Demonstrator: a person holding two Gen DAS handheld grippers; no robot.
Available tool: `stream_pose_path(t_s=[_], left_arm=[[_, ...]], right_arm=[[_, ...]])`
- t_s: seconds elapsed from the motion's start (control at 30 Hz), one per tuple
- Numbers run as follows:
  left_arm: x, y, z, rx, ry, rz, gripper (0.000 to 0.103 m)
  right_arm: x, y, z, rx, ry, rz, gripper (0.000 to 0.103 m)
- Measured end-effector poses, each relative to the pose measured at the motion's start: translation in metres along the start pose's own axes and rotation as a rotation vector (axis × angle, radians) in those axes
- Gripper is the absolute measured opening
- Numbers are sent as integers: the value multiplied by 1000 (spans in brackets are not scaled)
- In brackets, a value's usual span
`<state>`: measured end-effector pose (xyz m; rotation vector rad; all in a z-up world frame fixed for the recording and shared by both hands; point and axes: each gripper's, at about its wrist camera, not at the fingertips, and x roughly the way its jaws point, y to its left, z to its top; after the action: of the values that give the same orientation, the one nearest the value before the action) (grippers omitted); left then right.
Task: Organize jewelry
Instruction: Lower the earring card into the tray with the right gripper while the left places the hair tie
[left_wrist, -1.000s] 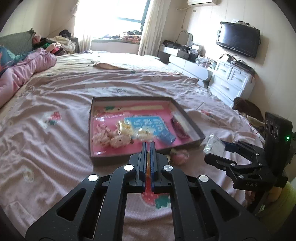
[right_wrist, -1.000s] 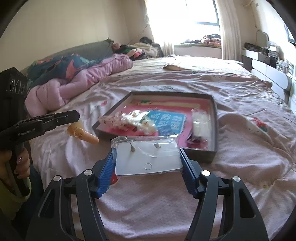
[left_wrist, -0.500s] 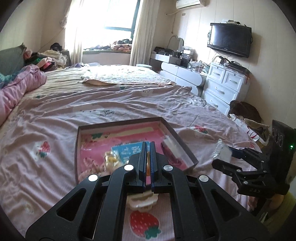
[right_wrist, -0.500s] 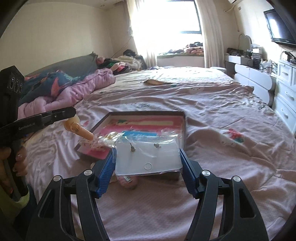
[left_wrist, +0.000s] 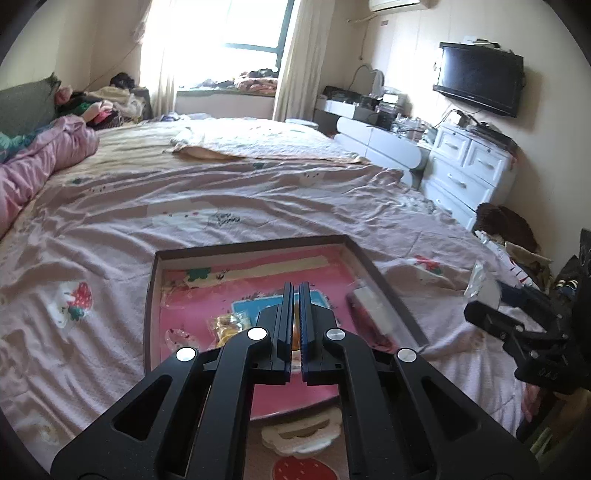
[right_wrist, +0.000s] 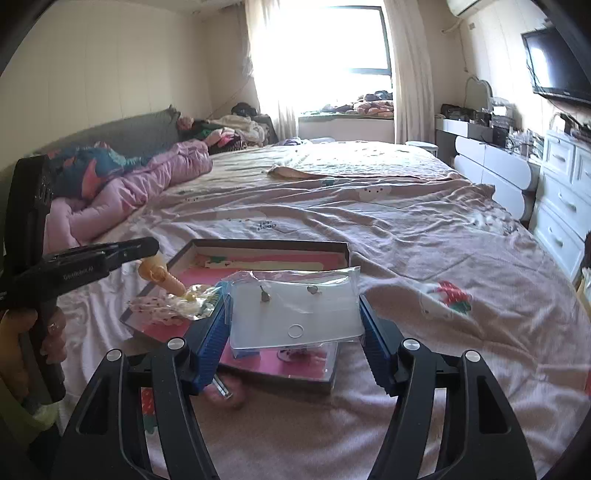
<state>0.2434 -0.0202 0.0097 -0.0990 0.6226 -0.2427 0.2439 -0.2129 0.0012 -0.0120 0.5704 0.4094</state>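
A dark-rimmed tray (left_wrist: 251, 247) with a pink lining lies on the bed and holds several jewelry packets. My left gripper (left_wrist: 294, 291) hovers over its middle, shut on a small orange-yellow ornament (left_wrist: 295, 334). The right wrist view shows that ornament (right_wrist: 159, 275) sticking out below the left gripper (right_wrist: 147, 245), above the tray's (right_wrist: 269, 243) near left side. My right gripper (right_wrist: 293, 306) holds a clear bag with a white earring card (right_wrist: 295, 314) by its side edges, over the tray's near right part. That right gripper (left_wrist: 517, 317) and the bag (left_wrist: 484, 284) show at the right of the left wrist view.
A white flower-shaped clip (left_wrist: 303, 435) lies on the sheet just before the tray, and a pink item (right_wrist: 225, 395) lies beside it. A pink quilt (left_wrist: 37, 166) is piled at the left. White drawers (left_wrist: 469, 170) stand beyond the bed's right edge. A person's hand (right_wrist: 51, 332) grips the left handle.
Both grippers have moved forward from the tray's near edge to over the tray, each still holding its item. The right view has tilted upward, showing more of the room.
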Motion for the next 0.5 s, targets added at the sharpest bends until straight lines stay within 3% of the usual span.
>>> stream_pose_path(t_s=[0.5], left_arm=[[35,19,0,-25,24,26,0]], right_arm=[[80,8,11,-38,92,-16,63]])
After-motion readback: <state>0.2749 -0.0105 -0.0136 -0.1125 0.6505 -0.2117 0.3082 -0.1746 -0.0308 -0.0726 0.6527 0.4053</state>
